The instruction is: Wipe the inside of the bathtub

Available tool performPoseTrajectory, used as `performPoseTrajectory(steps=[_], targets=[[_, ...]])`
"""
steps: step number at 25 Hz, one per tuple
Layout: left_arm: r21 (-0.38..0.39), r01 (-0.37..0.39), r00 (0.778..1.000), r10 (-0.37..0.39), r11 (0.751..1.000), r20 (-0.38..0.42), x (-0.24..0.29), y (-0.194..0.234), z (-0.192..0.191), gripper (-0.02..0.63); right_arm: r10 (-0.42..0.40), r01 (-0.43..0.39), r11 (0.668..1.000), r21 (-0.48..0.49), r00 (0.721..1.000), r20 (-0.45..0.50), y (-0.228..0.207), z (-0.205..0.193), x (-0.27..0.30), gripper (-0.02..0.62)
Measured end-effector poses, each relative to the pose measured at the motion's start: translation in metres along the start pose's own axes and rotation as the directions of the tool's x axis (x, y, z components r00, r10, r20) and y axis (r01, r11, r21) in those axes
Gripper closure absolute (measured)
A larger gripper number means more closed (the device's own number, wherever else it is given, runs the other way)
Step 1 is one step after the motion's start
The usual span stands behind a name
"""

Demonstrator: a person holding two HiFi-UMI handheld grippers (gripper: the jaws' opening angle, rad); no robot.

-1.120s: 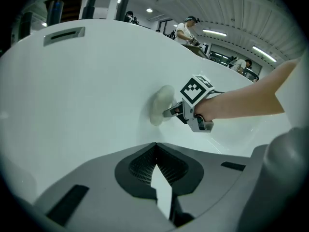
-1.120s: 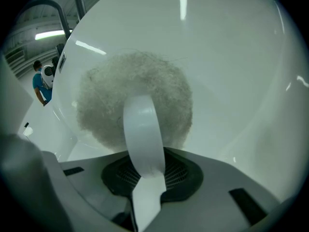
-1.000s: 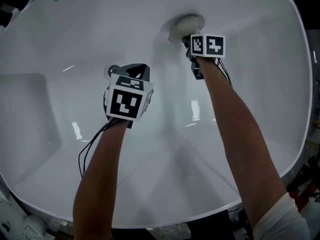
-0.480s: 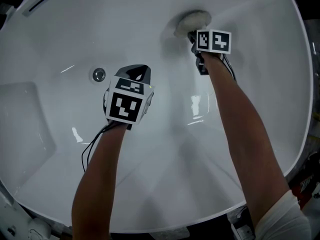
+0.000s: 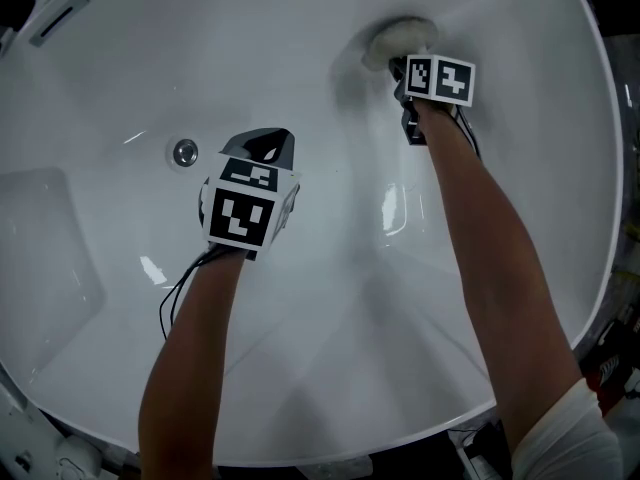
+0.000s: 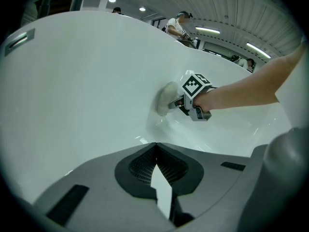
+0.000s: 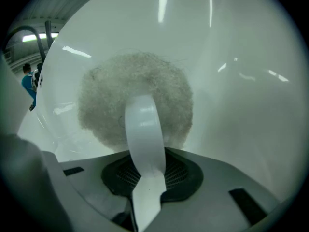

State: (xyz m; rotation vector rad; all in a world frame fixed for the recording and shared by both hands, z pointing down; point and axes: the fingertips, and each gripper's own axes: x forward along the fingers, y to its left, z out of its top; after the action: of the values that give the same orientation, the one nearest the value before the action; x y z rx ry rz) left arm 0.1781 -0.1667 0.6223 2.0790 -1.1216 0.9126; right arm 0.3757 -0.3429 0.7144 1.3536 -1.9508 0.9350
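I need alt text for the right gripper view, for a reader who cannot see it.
The right gripper is shut on the white handle of a round fluffy grey pad, held against the glossy white bathtub wall.

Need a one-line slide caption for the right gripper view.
Right gripper shut on the white handle of a fluffy round pad held against the bathtub wall.

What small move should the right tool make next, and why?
Probably slide the pad sideways along the tub wall: the right tool is shut on the pad's white handle, the pad sits flat against the wall, and bare wall extends on both sides.
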Motion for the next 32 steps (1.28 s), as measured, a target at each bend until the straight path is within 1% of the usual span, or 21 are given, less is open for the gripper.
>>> performPoseTrajectory(steps=[5,11,14,18,22,27,29,32], targets=[[0.008,-0.003,1.0,0.003,1.0,-0.009,-0.006,-0.009,0.006,0.594,-0.01,0.01,1.0,0.014,1.0,0.025,-0.012,0.011,-0.018,0.497],[0.018,-0.008,1.0,0.008,1.0,0.002,-0.033,-0.033,0.027,0.594,0.022,-0.022,1.0,0.017,0.999,0.027,-0.01,0.012,-0.056,0.497],[0.024,-0.018,1.0,0.018,1.0,0.007,-0.055,-0.045,0.037,0.594,0.052,-0.052,0.998,-0.021,0.998,0.025,0.0,0.017,-0.086,0.497],[0.012,-0.024,1.0,0.024,1.0,0.02,-0.091,-0.06,0.046,0.594,0.096,-0.096,0.995,-0.02,0.995,0.04,0.015,0.022,-0.128,0.497],[0.002,-0.023,0.999,0.023,1.0,0.025,-0.128,-0.079,0.056,0.594,0.124,-0.122,0.992,-0.033,0.991,0.055,0.03,0.026,-0.176,0.497],[-0.031,-0.029,0.999,0.03,0.999,0.032,-0.176,-0.096,0.069,0.594,0.16,-0.155,0.979,-0.13,0.987,0.03,0.067,0.02,-0.239,0.497],[-0.037,-0.028,0.999,0.029,0.999,0.031,-0.193,-0.1,0.074,0.594,0.168,-0.163,0.979,-0.127,0.985,0.031,0.082,0.017,-0.264,0.497],[-0.072,-0.018,0.999,0.021,0.997,0.038,-0.223,-0.111,0.077,0.594,0.177,-0.172,0.974,-0.146,0.984,0.024,0.106,0.003,-0.304,0.497]])
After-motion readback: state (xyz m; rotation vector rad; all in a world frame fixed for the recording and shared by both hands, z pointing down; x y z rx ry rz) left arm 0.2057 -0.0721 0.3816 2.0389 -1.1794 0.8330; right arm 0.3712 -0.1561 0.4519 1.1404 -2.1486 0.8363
